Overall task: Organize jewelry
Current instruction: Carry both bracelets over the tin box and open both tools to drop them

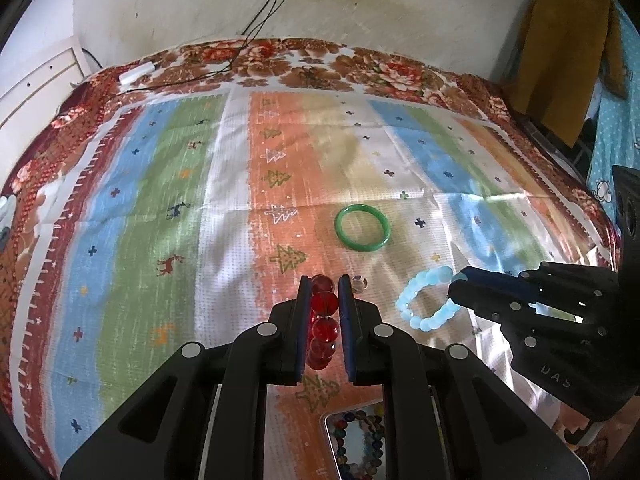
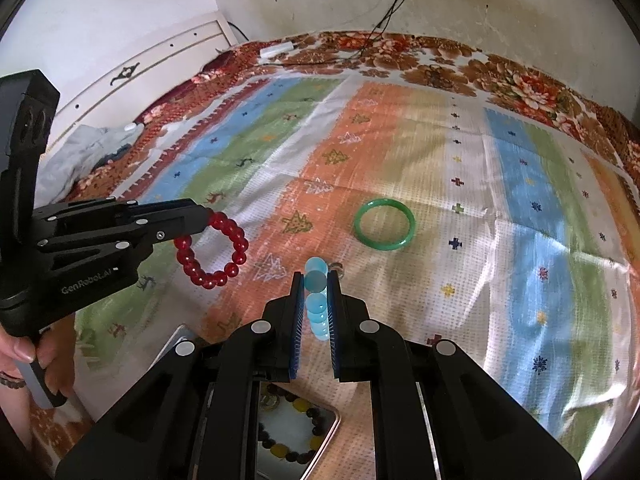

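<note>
Left gripper (image 1: 325,284): clenched on red bead bracelet (image 1: 322,322); beads pinched between the blue pads, loop hanging free below the tips, clear of the cloth in the right wrist view (image 2: 212,250). A hand (image 2: 28,360) wrapped round its handle at the lower left of that view.

Right gripper (image 2: 316,280): clenched on pale blue bead bracelet (image 2: 316,304); several beads stacked between the pads, rest of the loop dangling from the tips in the left wrist view (image 1: 428,300), above the cloth.

Green bangle (image 1: 362,229): lying flat on striped tablecloth (image 1: 192,184), on the boundary of the orange and white stripes, beyond both grippers, touched by neither.

Small clear bead (image 1: 359,283): on the cloth just past the left gripper's right finger; too small to identify further.

Metal tray (image 2: 320,436): at the bottom edge under the grippers, mostly hidden by them; dark and yellow bead bracelet (image 2: 288,428) lying inside. Multicoloured beads visible in the tray in the left wrist view.

Floral bedspread (image 1: 360,64): under the tablecloth, showing along the far and left borders.

Black cables (image 1: 264,12): running down the wall to a white adapter (image 1: 137,72) on the far left of the bedspread.
</note>
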Tool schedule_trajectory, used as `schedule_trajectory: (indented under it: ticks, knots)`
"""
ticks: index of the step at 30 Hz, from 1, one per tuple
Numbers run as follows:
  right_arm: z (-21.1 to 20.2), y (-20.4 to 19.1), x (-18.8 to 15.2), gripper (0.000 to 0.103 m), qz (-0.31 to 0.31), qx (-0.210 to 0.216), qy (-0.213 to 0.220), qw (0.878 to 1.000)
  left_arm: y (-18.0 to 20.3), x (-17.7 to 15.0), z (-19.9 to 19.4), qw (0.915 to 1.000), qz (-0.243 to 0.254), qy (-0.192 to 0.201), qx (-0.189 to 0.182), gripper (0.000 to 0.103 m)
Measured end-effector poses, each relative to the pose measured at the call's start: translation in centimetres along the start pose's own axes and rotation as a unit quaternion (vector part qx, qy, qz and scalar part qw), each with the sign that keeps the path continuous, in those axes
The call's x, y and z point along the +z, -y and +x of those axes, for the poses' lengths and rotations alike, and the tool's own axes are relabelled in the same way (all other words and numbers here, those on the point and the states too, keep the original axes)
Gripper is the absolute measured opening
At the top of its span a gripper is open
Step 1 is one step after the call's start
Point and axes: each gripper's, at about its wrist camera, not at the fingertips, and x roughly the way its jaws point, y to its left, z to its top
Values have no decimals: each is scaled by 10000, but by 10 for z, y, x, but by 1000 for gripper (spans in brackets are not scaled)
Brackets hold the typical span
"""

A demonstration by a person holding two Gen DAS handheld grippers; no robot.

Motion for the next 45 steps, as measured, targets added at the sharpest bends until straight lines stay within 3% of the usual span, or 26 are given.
schedule_trajectory:
  ticks: [8,23,45]
  knots:
    - [-26,-12,-2,12,-188,190,515,9983,2,-4,-19,9998,-10,187,-116,13]
    - [-51,-17,-14,12,-104,260,806,9964,16,-17,-46,9988,60,371,-326,13]
    - [-75,-29,-50,12,-147,485,764,9958,25,-59,-65,9985,110,287,-462,13]
